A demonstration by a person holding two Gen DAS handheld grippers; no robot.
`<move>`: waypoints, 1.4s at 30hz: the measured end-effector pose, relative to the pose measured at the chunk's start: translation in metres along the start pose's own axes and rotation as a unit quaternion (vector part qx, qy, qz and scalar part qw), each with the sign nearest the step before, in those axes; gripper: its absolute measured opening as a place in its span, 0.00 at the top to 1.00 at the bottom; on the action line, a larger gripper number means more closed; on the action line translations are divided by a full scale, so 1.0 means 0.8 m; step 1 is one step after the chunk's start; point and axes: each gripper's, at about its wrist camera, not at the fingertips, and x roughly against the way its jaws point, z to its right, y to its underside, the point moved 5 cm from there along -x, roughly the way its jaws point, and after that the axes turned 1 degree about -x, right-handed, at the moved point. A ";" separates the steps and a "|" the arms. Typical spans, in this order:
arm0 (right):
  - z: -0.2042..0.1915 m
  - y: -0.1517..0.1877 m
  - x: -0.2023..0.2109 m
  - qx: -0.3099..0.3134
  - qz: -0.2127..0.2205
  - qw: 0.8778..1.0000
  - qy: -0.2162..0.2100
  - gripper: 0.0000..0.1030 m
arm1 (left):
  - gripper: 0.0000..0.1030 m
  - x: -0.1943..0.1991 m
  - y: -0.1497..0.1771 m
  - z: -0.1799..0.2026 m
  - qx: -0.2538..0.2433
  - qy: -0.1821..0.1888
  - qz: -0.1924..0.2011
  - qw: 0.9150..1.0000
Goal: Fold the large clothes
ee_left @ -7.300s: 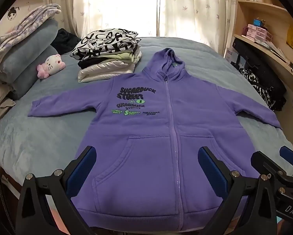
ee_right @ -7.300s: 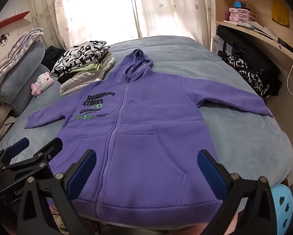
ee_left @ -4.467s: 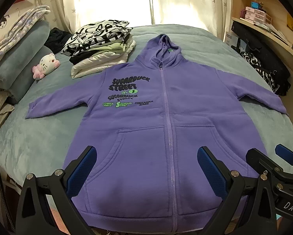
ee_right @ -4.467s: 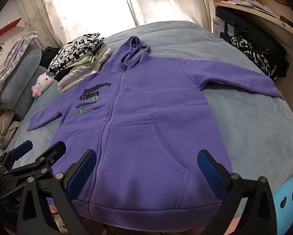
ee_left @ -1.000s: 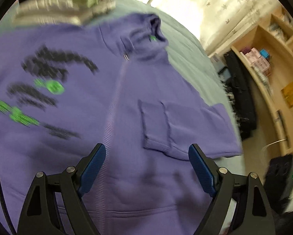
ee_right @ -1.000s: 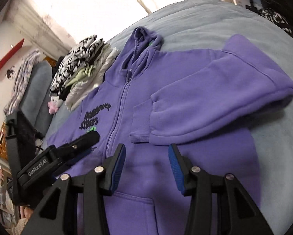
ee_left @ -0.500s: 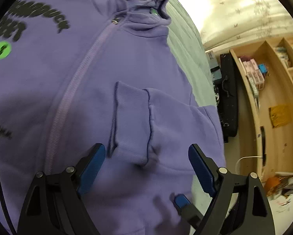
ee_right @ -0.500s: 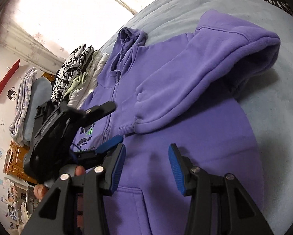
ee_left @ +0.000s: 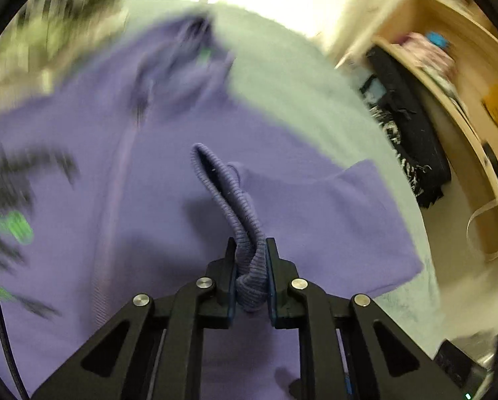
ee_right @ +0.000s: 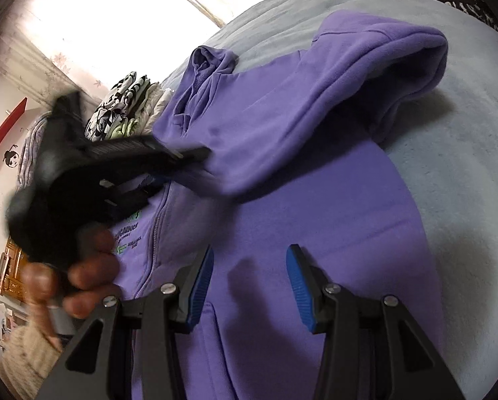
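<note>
Left gripper (ee_left: pixel 250 266) is clamped on the ribbed cuff (ee_left: pixel 230 206) of the purple zip hoodie (ee_left: pixel 82 173); its jaws have just been closing, and the cuff is pinched and bunched between the pads. In the right wrist view the same gripper (ee_right: pixel 202 153) is seen from the side, blurred, angled down over the zipper (ee_right: pixel 157 226), with a person's hand (ee_right: pixel 82 276) wrapped around its handle. The cuff is raised off the hoodie's chest; the sleeve (ee_right: pixel 315 100) trails back to a fold near the bed's right side.

Right gripper (ee_right: pixel 247 283) is held partly open above the hoodie's lower front, nothing between its blue pads (ee_right: pixel 298 286); whether the pads touch the fabric cannot be told.

The hoodie is laid front up on a grey-green bed cover (ee_right: pixel 448 166), hood (ee_right: pixel 209 61) toward the bright curtained window (ee_right: pixel 99 10). A stack of folded clothes (ee_right: pixel 129 106) is seen beside the hood. On the right of the left wrist view, dark garments (ee_left: pixel 412 133) are piled under a wooden shelf (ee_left: pixel 465 83). The left wrist view is heavily blurred apart from gripper and cuff.
</note>
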 end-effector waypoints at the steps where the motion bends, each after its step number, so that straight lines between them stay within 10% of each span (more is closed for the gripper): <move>1: -0.001 0.000 0.000 0.004 0.002 1.000 0.003 0.56 | 0.89 0.018 -0.011 0.005 -0.021 -0.010 0.024 0.999; 7: -0.005 0.002 -0.001 0.021 0.003 1.000 0.021 0.56 | 0.89 0.117 -0.077 -0.029 -0.095 -0.110 0.146 0.979; 14: -0.013 -0.009 0.007 0.045 -0.018 0.998 0.049 0.56 | 0.89 0.055 -0.051 -0.152 -0.019 -0.145 0.060 0.987; 17: -0.011 -0.039 0.022 0.045 -0.009 0.997 0.057 0.55 | 0.89 0.053 -0.033 -0.163 -0.013 -0.131 0.058 0.990; 22: 0.007 -0.139 0.037 0.036 0.049 0.992 0.111 0.25 | 0.89 0.070 -0.045 -0.135 -0.041 -0.104 0.088 0.990; 32: 0.057 -0.266 -0.083 -0.023 0.007 0.991 0.134 0.25 | 0.89 0.107 -0.066 -0.087 -0.091 -0.074 0.149 0.982; 34: 0.067 -0.267 -0.102 -0.027 -0.011 0.991 0.130 0.41 | 0.89 0.105 -0.069 -0.094 -0.090 -0.079 0.149 0.982; 36: 0.063 -0.260 -0.112 -0.007 -0.025 0.991 0.132 0.85 | 0.89 0.101 -0.072 -0.110 -0.080 -0.085 0.146 0.982; 42: 0.075 -0.261 -0.101 0.011 0.035 0.985 0.170 0.86 | 0.89 0.030 -0.049 -0.191 -0.027 -0.134 0.072 0.988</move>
